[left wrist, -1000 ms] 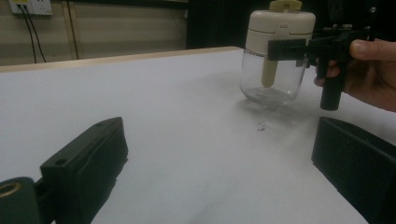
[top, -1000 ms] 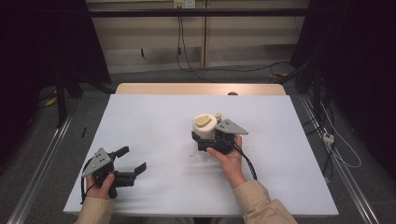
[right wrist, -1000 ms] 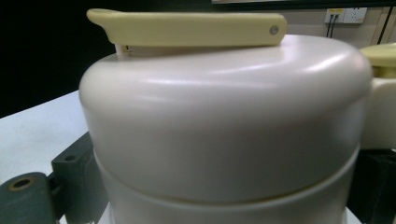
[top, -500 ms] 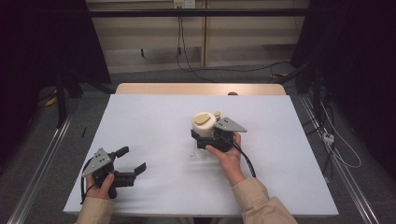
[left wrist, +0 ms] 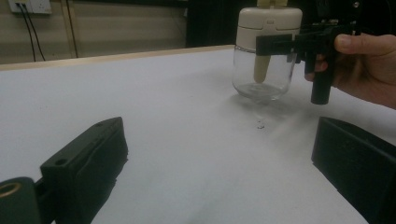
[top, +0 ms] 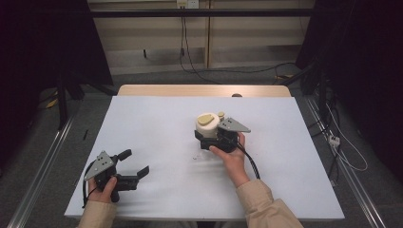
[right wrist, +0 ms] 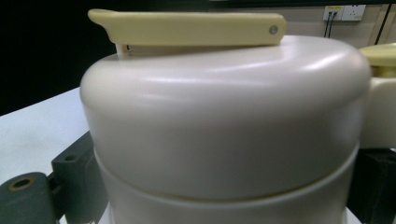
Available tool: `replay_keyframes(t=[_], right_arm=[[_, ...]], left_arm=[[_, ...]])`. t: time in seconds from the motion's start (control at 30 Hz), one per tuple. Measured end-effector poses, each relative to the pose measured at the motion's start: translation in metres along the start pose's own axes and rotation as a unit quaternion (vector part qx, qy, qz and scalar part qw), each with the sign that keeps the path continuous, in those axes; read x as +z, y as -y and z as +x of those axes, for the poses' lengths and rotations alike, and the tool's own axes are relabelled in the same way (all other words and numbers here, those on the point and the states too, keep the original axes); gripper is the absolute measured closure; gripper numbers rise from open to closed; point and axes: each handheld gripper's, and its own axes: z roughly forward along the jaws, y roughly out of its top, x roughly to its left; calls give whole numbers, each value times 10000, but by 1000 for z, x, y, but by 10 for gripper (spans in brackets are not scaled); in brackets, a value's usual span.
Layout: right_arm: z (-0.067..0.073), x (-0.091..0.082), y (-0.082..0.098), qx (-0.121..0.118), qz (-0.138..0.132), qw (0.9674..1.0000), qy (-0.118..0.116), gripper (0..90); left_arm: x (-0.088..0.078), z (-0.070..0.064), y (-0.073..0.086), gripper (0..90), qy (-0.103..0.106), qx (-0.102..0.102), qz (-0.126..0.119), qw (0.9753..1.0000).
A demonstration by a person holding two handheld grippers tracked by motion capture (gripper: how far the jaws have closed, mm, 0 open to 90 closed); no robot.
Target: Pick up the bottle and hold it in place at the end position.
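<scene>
Near the white table's (top: pixel 157 118) centre, slightly toward 3 o'clock, the right gripper (top: pixel 212 140) clamps its jaws around a clear glass jar with a cream lid (top: pixel 207 124). At 7 o'clock, the left gripper (top: pixel 134 164) rests with jaws spread, holding nothing.

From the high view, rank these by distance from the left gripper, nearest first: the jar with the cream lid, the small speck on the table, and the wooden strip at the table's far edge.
Measured from the left gripper:
1. Speck, on the white surface to its right.
2. Jar, farther right, at the right gripper.
3. Wooden strip, along the far edge.
</scene>
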Motion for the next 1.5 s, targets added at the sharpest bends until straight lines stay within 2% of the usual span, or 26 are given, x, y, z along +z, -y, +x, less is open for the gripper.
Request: replay_keyframes(t=[0.17,0.67,1.27,1.5], right_arm=[[0,2,-2,57,-23,10000,-32,71],[-1,11,-1,-1,9,10000,6,72],[-9,14,1,82,6,9999,79,72],[-10,18,0,46,30,10000,82,72]], left_arm=[[0,0,0,31,-15,7,3,10000],[0,1,1,30,-19,60,53,10000],[1,0,2,30,-7,22,47,10000],[1,1,2,31,1,18,54,10000]])
